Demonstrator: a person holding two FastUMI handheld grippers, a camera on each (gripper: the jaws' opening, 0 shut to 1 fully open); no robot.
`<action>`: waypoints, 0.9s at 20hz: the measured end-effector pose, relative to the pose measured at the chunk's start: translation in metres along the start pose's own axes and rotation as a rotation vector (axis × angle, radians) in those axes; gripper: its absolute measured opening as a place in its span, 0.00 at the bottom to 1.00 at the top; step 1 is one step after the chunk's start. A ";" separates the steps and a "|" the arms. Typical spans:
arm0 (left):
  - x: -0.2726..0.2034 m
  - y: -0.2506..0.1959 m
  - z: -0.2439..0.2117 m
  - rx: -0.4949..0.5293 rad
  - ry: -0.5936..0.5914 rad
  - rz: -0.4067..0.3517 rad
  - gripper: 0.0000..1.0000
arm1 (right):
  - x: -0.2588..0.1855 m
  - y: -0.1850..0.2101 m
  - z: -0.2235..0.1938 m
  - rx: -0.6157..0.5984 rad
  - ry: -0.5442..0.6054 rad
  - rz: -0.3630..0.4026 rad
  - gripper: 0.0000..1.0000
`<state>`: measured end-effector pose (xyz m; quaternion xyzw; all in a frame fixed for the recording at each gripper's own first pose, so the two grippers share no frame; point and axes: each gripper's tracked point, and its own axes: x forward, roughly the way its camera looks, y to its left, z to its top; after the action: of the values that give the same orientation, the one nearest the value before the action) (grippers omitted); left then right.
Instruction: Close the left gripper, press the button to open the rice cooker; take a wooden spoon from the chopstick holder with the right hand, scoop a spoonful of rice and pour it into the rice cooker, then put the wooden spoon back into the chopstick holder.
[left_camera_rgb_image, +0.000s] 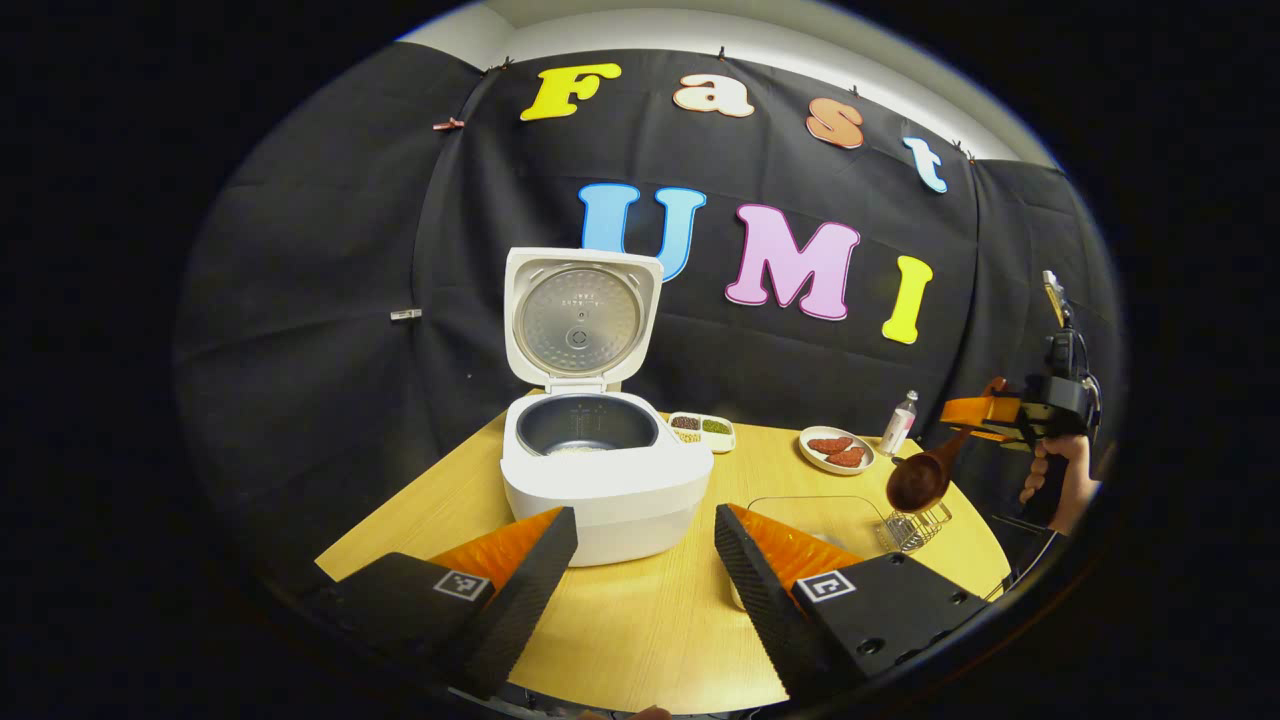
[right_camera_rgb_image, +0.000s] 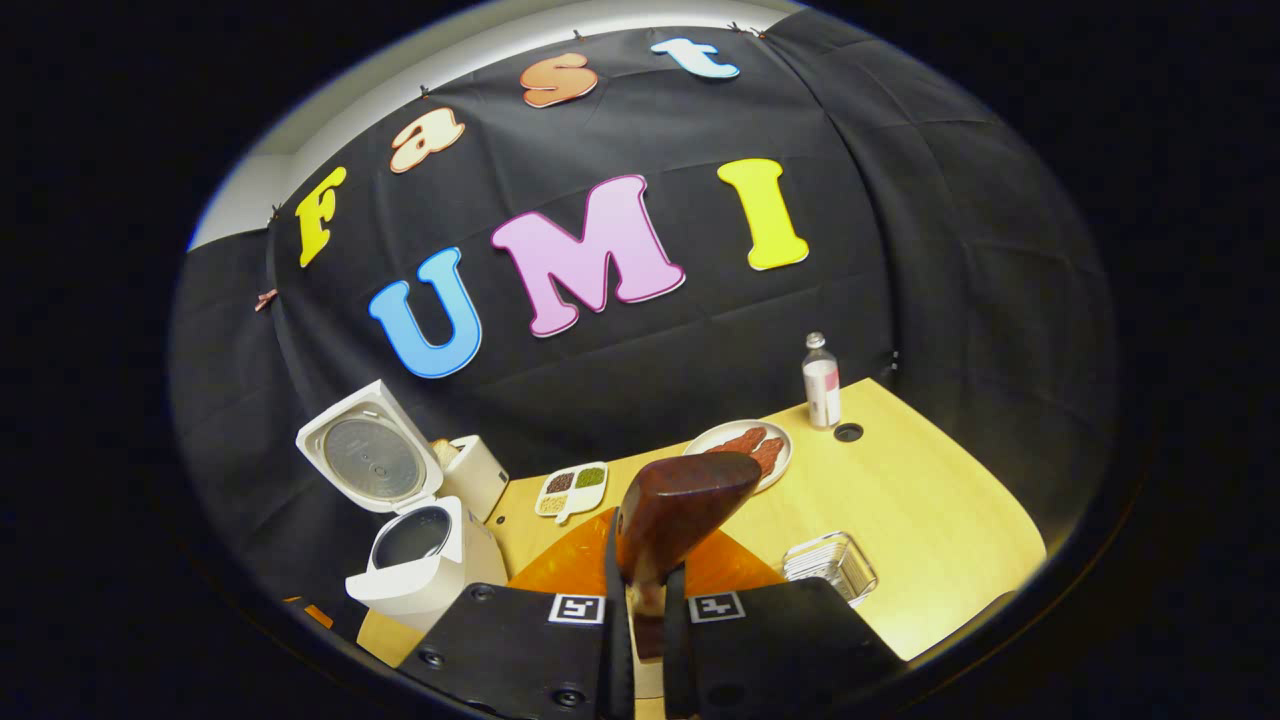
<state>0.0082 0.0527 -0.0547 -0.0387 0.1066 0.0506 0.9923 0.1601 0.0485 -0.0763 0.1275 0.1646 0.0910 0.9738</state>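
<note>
Your left gripper (left_camera_rgb_image: 645, 560) hangs with its two ribbed, wedge-shaped fingers spread wide and nothing between them, low over the pale wood-grain table (left_camera_rgb_image: 650, 630) just in front of the rice cooker (left_camera_rgb_image: 600, 470). The cooker is a smooth white rounded box, its lid (left_camera_rgb_image: 580, 320) standing upright on the rear hinge with a dull metal disc on the inside; the dark inner pot (left_camera_rgb_image: 585, 425) is exposed, with a light patch at its bottom.

Your right gripper (right_camera_rgb_image: 645, 600) has its fingers pressed together on the handle of the wooden spoon (right_camera_rgb_image: 680, 510), whose glossy dark-brown bowl rises just ahead of the tips. From the left gripper view that spoon (left_camera_rgb_image: 920, 480) hangs bowl-down above the wire-mesh chopstick holder (left_camera_rgb_image: 910, 528) at the table's right edge.

Farther back sit a small divided dish of grains (left_camera_rgb_image: 703, 430), an oval plate (left_camera_rgb_image: 836, 450) with reddish pieces, and a slim clear bottle (left_camera_rgb_image: 898, 425)
</note>
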 end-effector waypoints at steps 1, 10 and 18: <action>0.000 0.003 -0.003 -0.001 0.005 -0.010 0.96 | 0.005 0.006 -0.009 -0.012 0.006 -0.003 0.16; 0.015 0.036 -0.043 -0.047 0.100 -0.021 0.96 | 0.053 0.014 -0.095 -0.138 0.068 -0.042 0.16; 0.023 0.055 -0.062 -0.094 0.141 0.000 0.95 | 0.053 0.035 -0.141 -0.134 0.108 -0.029 0.16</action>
<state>0.0119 0.1038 -0.1239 -0.0886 0.1738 0.0527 0.9794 0.1562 0.1243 -0.2108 0.0543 0.2124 0.0943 0.9711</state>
